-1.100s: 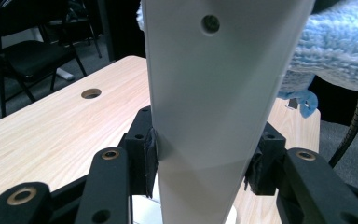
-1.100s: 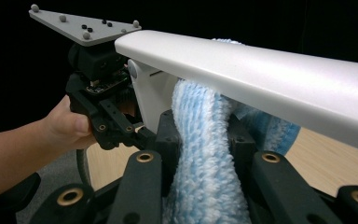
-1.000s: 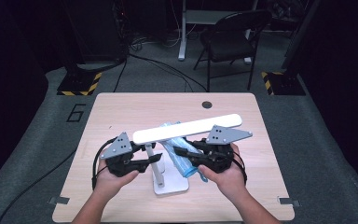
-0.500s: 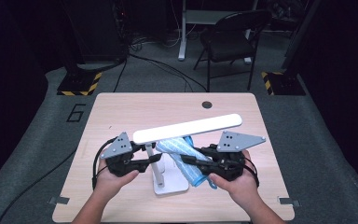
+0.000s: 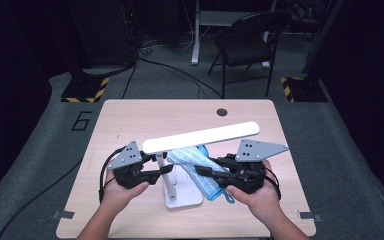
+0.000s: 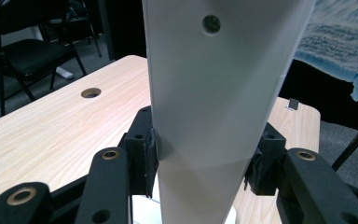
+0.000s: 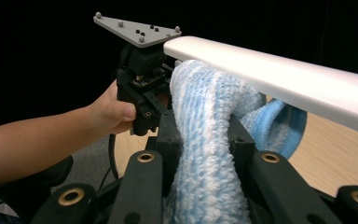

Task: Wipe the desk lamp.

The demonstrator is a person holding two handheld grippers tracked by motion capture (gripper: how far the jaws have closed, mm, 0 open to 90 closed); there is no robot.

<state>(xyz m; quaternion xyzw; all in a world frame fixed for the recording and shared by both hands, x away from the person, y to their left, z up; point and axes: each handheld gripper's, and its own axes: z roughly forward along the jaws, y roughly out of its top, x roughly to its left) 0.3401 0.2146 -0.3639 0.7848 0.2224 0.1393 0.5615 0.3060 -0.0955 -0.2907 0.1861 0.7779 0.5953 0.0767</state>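
Cloth (image 5: 200, 170), blue and white and fluffy, is held between the jaws of the right gripper (image 5: 205, 173), which are closed tightly on it; in the right gripper view the cloth (image 7: 209, 154) rises from between the two black jaws and goes up until it touches the underside of the white lamp head (image 7: 279, 79). From this gripper the cloth extends forward and a little upward, and a blue loop of it hangs just behind the jaws, on their right side. The lamp head (image 5: 200, 137) is a long flat white bar that lies just above both grippers and crosses over the cloth. The left gripper (image 5: 161, 172) has its jaws half closed on the lamp post (image 5: 167, 177), and in the left gripper view the pads press on both sides of this white post (image 6: 214, 116), which stands upright between them. The lamp base (image 5: 185, 197) sits on the wooden table (image 5: 130, 115), just below and in front of the left gripper's jaws. The right hand (image 5: 257, 197) and the left hand (image 5: 122, 192) each hold the body of their gripper from behind. The two grippers point toward each other, with the post and the cloth between them. A round hole (image 5: 222, 112) in the table is well beyond both grippers.
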